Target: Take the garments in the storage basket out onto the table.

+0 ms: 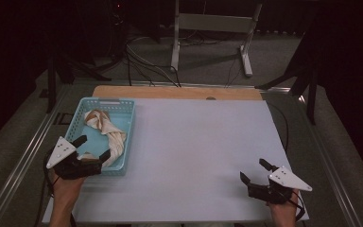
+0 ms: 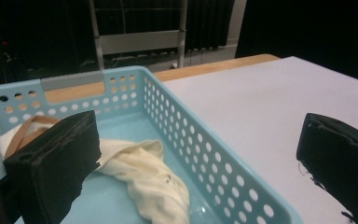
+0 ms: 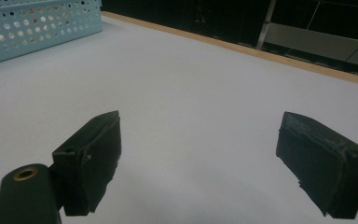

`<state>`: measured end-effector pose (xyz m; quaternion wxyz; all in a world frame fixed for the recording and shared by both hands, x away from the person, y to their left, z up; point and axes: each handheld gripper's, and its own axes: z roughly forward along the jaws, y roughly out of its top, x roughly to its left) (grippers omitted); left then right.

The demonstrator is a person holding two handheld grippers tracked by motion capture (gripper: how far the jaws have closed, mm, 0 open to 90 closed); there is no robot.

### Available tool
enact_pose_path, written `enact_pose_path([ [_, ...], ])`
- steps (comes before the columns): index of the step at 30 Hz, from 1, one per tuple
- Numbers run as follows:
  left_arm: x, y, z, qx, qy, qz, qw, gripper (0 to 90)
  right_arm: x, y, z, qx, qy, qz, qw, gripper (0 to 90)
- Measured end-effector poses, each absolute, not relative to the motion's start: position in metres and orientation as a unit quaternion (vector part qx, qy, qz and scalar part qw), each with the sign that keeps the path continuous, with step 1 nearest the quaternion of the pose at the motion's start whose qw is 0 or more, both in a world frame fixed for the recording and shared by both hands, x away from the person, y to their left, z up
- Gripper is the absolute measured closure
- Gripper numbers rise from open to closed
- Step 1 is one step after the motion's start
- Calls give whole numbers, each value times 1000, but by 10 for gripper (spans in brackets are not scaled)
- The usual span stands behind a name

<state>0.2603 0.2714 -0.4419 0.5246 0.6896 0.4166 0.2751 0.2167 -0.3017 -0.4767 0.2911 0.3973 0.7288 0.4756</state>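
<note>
High view: left gripper (jaws apart) straddles basket wall — cloth inside.

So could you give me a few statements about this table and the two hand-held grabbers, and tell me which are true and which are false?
1. A cream cloth lies inside the light blue basket. True.
2. The left gripper is clamped on the cloth. False: its jaws stand wide open, astride the basket's near right wall, with one jaw over the basket's inside and the other outside it.
3. The right gripper holds nothing. True: its jaws are open over the bare white table.
4. The basket sits at the table's right side. False: it sits at the left, near the far edge.
5. The basket's walls are solid. False: they are full of round holes.
</note>
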Motion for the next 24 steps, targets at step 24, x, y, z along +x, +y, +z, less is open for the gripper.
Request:
enact_pose_path([
  [24, 283, 273, -415, 699, 422, 274, 508, 2, 216, -301, -478, 399, 729, 470, 299, 143],
])
